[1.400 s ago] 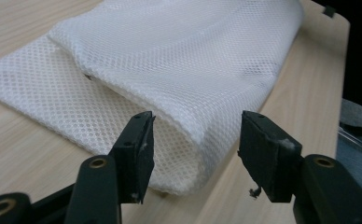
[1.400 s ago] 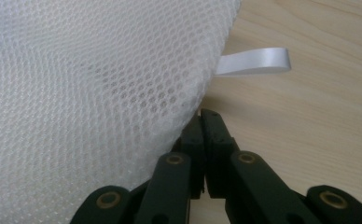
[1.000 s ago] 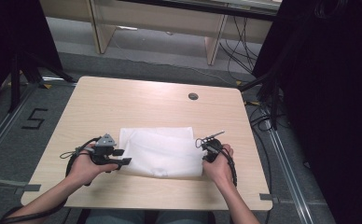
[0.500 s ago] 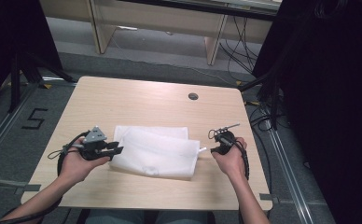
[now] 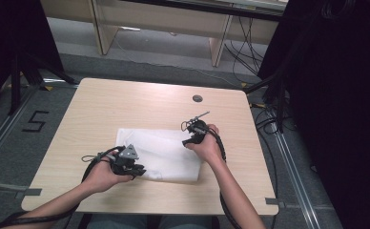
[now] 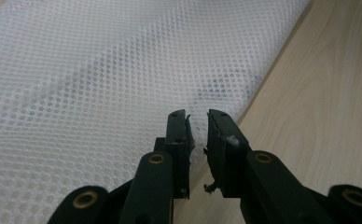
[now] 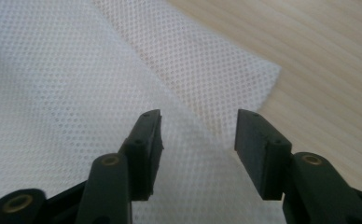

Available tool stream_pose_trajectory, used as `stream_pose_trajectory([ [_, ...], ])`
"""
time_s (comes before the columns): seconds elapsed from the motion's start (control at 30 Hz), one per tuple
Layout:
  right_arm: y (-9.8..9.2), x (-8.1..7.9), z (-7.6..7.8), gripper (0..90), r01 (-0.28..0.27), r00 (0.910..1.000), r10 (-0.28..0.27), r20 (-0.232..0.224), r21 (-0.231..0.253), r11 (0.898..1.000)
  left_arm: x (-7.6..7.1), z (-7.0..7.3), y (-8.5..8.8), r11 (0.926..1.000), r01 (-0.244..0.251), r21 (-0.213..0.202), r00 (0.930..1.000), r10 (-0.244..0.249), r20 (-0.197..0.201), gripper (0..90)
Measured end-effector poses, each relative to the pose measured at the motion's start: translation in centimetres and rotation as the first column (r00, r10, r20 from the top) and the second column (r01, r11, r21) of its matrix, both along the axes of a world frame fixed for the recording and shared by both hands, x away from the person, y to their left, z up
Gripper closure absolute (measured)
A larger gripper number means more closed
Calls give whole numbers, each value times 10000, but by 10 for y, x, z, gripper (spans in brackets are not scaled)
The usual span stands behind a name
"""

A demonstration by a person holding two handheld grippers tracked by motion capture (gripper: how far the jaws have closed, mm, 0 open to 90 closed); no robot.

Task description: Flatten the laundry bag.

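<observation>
table point(image 5: 126, 102): light wood, cable hole point(image 5: 197, 98) near far edge
mesh point(image 5: 161, 152): white, folded flat, near-centre of table, layers offset at right end
left tool point(image 6: 198, 126): jaws almost closed, narrow gap, at mesh's near-left edge; can't tell if fabric is pinched
right tool point(image 7: 198, 135): jaws wide apart over mesh's far-right corner, nothing held

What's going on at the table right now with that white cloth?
A person works a white mesh cloth on the wooden table with two handheld grippers. The left gripper is nearly closed at the cloth's near edge, though an actual pinch is unclear. The right gripper is open over the far-right corner, holding nothing.
</observation>
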State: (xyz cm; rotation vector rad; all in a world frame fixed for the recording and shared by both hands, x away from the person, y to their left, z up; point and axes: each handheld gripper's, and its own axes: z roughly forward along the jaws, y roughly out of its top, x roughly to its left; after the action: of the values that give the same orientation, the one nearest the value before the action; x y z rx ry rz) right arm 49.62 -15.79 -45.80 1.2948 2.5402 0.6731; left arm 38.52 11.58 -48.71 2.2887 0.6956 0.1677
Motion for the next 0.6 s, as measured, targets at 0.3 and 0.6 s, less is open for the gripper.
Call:
stream_pose_trajectory([
  [0.3, 6, 14, -22, 509, -484, 9988, 481, -88, -398, 9980, 0, -3, -1, 9992, 230, 336, 9995, -223, -211, 773],
  [0.6, 12, 12, -25, 617, -681, 9968, 659, -449, -500, 9964, 2, -7, -1, 9967, 464, 667, 9984, -441, -354, 763],
])
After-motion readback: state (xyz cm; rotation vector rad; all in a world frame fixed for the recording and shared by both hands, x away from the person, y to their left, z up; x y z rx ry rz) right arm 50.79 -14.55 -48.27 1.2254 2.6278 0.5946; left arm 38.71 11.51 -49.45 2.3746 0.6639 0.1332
